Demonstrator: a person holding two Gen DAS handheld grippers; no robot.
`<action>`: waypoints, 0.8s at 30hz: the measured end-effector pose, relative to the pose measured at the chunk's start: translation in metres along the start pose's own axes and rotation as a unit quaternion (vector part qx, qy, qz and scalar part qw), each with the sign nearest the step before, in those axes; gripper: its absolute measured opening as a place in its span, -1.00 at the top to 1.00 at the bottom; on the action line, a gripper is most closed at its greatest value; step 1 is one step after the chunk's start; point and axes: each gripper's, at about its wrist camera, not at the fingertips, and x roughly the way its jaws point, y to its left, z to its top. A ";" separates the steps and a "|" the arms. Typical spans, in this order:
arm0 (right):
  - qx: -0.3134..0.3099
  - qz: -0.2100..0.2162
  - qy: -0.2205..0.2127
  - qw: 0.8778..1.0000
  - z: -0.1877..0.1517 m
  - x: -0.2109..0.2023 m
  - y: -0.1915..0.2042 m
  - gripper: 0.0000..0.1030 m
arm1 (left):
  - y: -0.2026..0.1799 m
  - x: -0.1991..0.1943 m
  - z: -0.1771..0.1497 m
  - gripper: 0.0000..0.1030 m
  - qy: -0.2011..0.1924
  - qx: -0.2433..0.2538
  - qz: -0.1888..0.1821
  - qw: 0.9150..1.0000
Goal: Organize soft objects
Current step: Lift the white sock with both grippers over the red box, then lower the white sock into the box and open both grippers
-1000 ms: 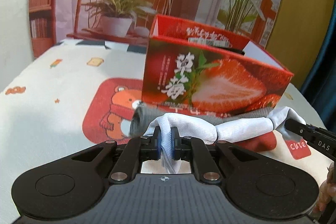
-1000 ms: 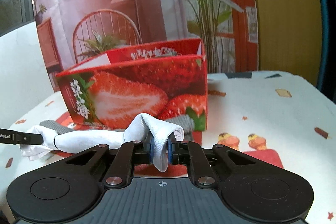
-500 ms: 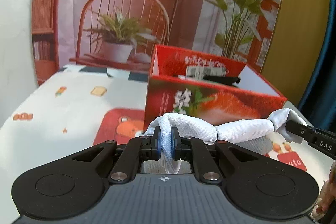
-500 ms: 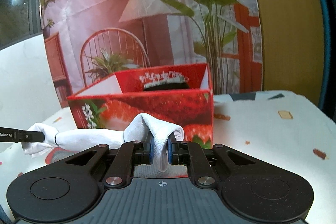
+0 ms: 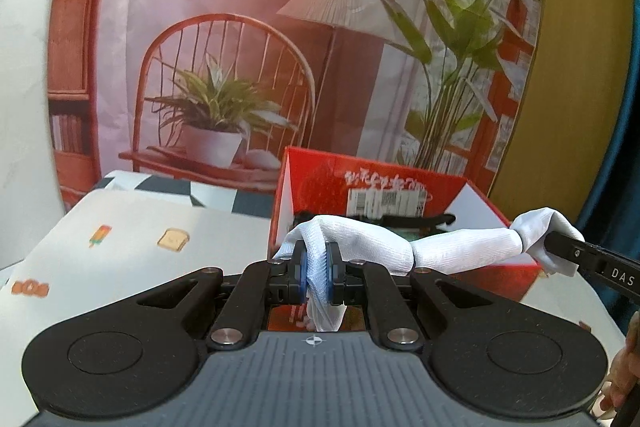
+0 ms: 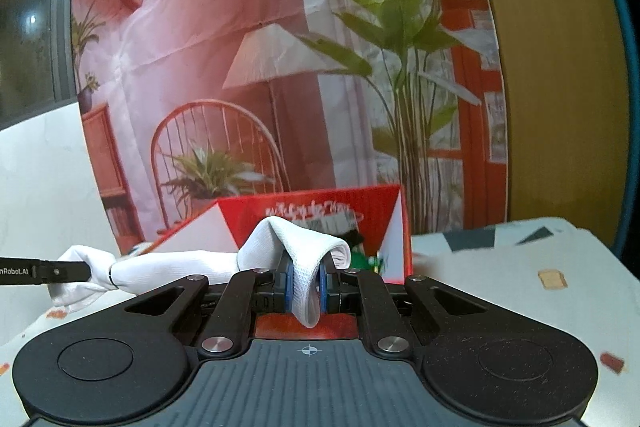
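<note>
Holding a rolled white knit cloth (image 5: 460, 249) between both tools, I see it stretched in the air in front of the open red cardboard strawberry box (image 5: 400, 187), at about the height of the box rim. My left gripper (image 5: 316, 277) has its blue-padded jaws clamped on one end of the cloth, a loose tail hanging below the pads. My right gripper (image 6: 306, 285) is clamped the same way on the other end, the fabric folded over its fingers. In the left view the right tool's black finger enters at the far right edge, pinching the cloth's bunched end. The box stands on a pale tablecloth printed with small cartoon food motifs (image 5: 120, 255). Inside the box I can make out a dark item, unclear what. Behind it hangs a printed backdrop of a chair, lamp and plants (image 5: 240, 67)
</note>
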 end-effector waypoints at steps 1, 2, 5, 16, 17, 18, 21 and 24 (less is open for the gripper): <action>-0.002 0.000 -0.001 1.000 0.003 0.004 -0.001 0.79 | 0.000 0.004 0.004 0.81 -0.001 0.001 0.001 1.000; -0.004 0.000 -0.001 1.000 0.007 0.007 -0.002 0.79 | 0.000 0.008 0.007 0.81 -0.001 0.002 0.001 1.000; -0.009 -0.003 0.003 1.000 0.015 0.022 -0.005 0.79 | 0.001 0.024 0.017 0.81 0.004 0.005 0.002 1.000; -0.013 -0.033 0.067 0.997 0.015 0.088 -0.018 0.79 | -0.002 0.098 0.034 0.81 0.067 0.029 0.010 0.997; -0.015 -0.035 0.072 0.997 0.014 0.094 -0.018 0.79 | -0.004 0.103 0.034 0.81 0.071 0.034 0.010 0.997; -0.016 -0.037 0.076 0.996 0.012 0.099 -0.018 0.79 | -0.005 0.107 0.034 0.81 0.074 0.037 0.009 0.996; -0.021 -0.044 0.083 0.995 0.008 0.110 -0.018 0.78 | -0.010 0.117 0.034 0.81 0.079 0.046 0.007 0.996; -0.032 -0.049 0.085 0.995 0.007 0.117 -0.017 0.78 | -0.014 0.126 0.032 0.81 0.086 0.052 0.005 0.995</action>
